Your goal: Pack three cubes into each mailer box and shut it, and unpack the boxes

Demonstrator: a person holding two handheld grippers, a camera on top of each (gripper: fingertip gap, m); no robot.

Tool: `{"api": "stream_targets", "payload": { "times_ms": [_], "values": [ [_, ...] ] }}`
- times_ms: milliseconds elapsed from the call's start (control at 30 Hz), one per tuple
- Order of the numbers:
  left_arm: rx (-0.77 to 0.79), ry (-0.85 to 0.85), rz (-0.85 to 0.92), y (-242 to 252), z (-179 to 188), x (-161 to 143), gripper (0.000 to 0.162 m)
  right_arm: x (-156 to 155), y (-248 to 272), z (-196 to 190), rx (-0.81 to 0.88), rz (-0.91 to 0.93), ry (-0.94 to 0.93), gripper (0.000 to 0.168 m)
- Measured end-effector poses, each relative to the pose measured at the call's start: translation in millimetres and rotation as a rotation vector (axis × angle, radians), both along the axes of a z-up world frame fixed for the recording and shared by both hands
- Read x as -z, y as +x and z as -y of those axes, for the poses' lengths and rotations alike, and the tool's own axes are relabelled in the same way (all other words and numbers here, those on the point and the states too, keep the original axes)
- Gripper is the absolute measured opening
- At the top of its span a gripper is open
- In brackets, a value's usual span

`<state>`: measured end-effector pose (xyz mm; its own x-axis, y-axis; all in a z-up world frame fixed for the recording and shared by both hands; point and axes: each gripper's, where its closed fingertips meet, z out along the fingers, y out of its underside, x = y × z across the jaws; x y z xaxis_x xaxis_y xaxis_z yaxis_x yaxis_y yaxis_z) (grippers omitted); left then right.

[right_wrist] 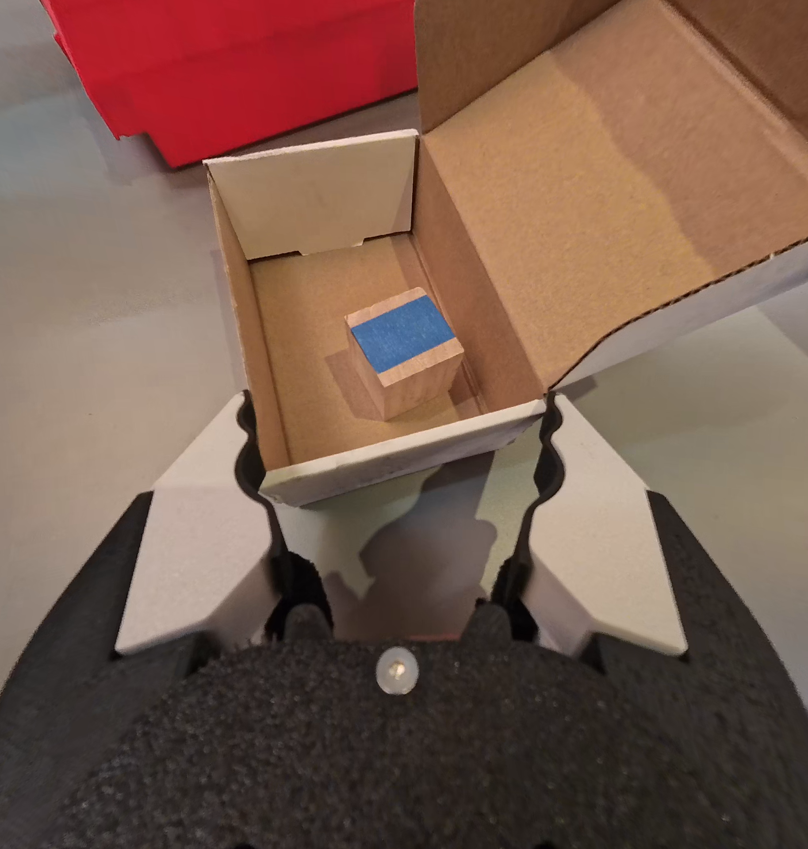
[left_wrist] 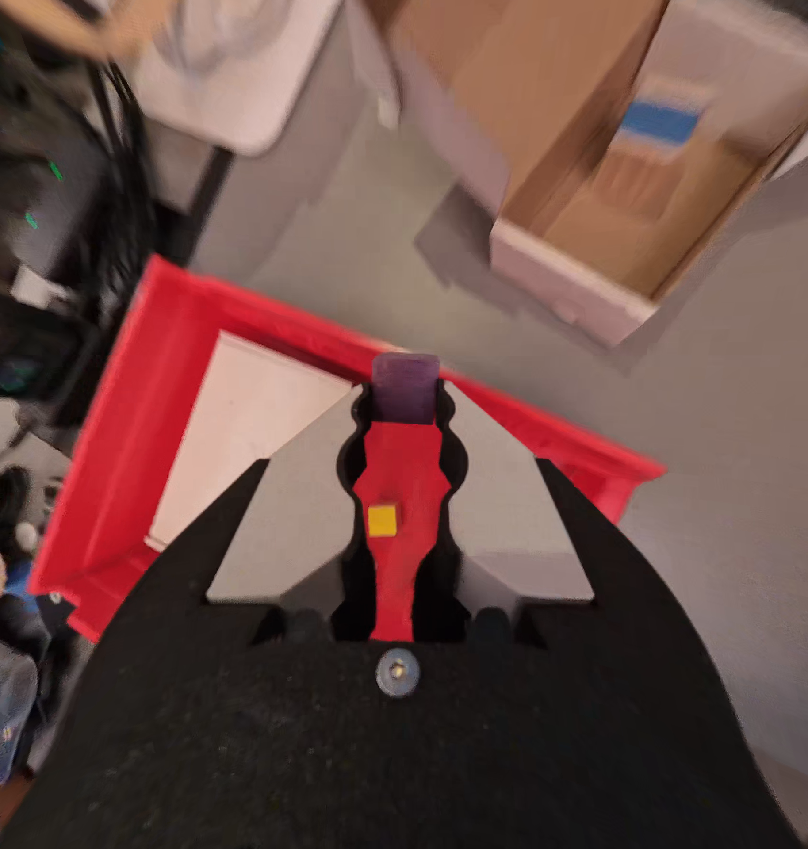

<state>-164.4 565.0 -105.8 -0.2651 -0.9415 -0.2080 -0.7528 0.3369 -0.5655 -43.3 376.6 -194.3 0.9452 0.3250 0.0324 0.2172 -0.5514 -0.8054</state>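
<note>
My left gripper [left_wrist: 405, 390] is shut on a purple cube [left_wrist: 405, 388] and holds it above a red bin [left_wrist: 131, 436]. A small yellow cube [left_wrist: 382, 520] lies in the bin, seen between my fingers. An open mailer box [left_wrist: 572, 294], white outside and brown inside, stands on the grey table at upper right. In the right wrist view the same box [right_wrist: 392, 464] stands with its lid raised, and one wooden cube with a blue-taped top [right_wrist: 404, 353] sits in it. My right gripper [right_wrist: 395, 413] is open and empty, its fingertips on either side of the box's near wall.
A white flat piece [left_wrist: 241, 436] lies in the red bin. The bin also shows in the right wrist view [right_wrist: 236, 78], behind the box. Black cables and equipment [left_wrist: 48, 206] stand past the table's left edge. A white table [left_wrist: 236, 69] stands beyond. Across from one pair of fingers to the other is roughly 25 cm. Between my left fingertips and the white flat piece [left_wrist: 241, 436] there is roughly 12 cm.
</note>
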Motion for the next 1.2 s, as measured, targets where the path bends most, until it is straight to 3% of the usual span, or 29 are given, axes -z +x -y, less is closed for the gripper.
{"api": "stream_targets", "payload": {
  "times_ms": [100, 200, 267, 400, 600, 800, 1200],
  "values": [
    [0.088, -0.020, 0.125, 21.0, 46.5, -53.3, 0.025, 0.0, -0.1, 0.0, -0.002, 0.004, -0.001, 0.121],
    [0.207, -0.022, 0.110, 42.8, 97.6, -63.9, 0.025, -0.1, 0.0, -0.2, -0.005, -0.001, -0.002, 0.121],
    [0.257, 0.006, 0.054, 57.4, 118.9, -50.0, 0.025, -0.1, 0.0, -0.1, -0.007, -0.001, -0.002, 0.121],
    [0.277, 0.028, -0.107, 83.5, 136.6, 11.2, 0.025, 0.0, -0.1, -0.1, -0.008, 0.004, -0.002, 0.121],
    [0.244, 0.093, -0.333, 94.6, 129.7, 76.4, 0.025, -0.1, -0.1, -0.2, -0.009, -0.002, 0.002, 0.121],
    [0.240, 0.139, -0.421, 92.8, 117.1, 103.6, 0.025, -0.1, -0.5, -0.4, -0.011, 0.003, 0.005, 0.121],
    [0.214, 0.186, -0.373, 95.2, 120.6, 108.6, 0.025, 0.1, -0.5, -0.4, -0.012, 0.005, 0.002, 0.122]
  ]
}}
